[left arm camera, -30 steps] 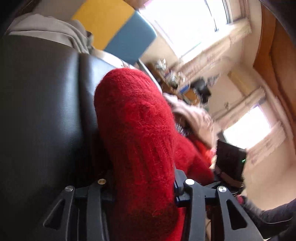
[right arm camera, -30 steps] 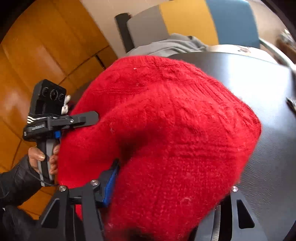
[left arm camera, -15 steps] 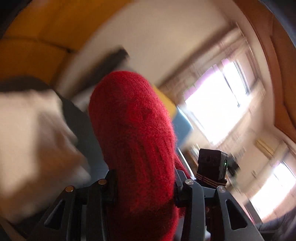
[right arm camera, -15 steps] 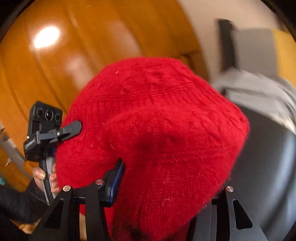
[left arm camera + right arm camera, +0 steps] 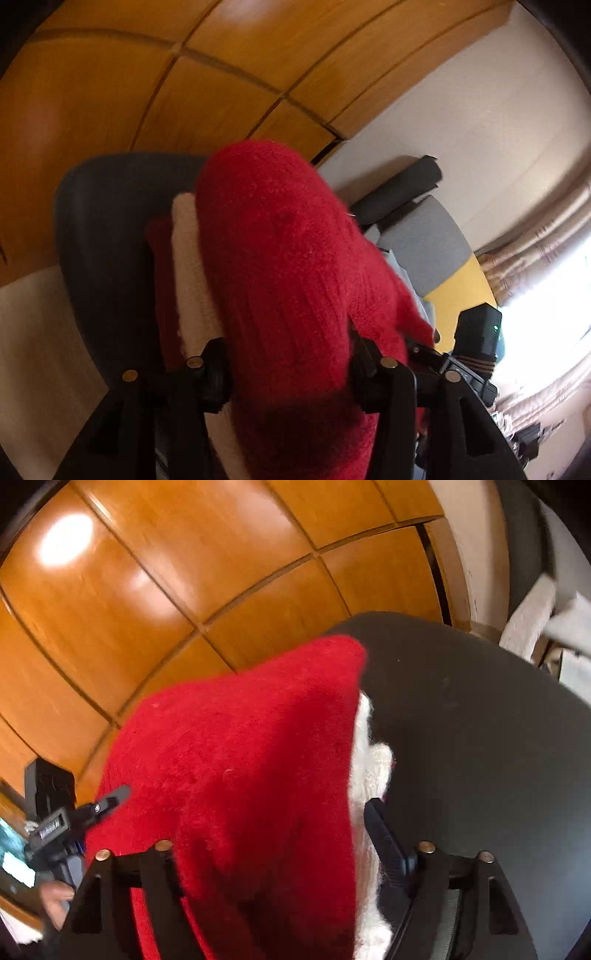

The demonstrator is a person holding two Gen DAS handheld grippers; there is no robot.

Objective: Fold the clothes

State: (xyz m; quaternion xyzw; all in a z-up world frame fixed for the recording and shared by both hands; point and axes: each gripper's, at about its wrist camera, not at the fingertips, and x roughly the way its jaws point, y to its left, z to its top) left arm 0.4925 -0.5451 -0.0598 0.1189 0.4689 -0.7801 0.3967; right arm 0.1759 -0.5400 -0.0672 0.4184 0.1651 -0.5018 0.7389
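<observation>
Two claws, left (image 5: 291, 373) and right (image 5: 266, 853), clamp one red sweater (image 5: 240, 760).

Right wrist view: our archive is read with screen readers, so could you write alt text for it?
A bulky red knit garment fills the frame, clamped in the right gripper above a dark round chair seat, with a white fleecy garment beneath it. At lower left the left gripper, held in a hand, grips the red knit's other edge; orange wood panelling behind.
</observation>
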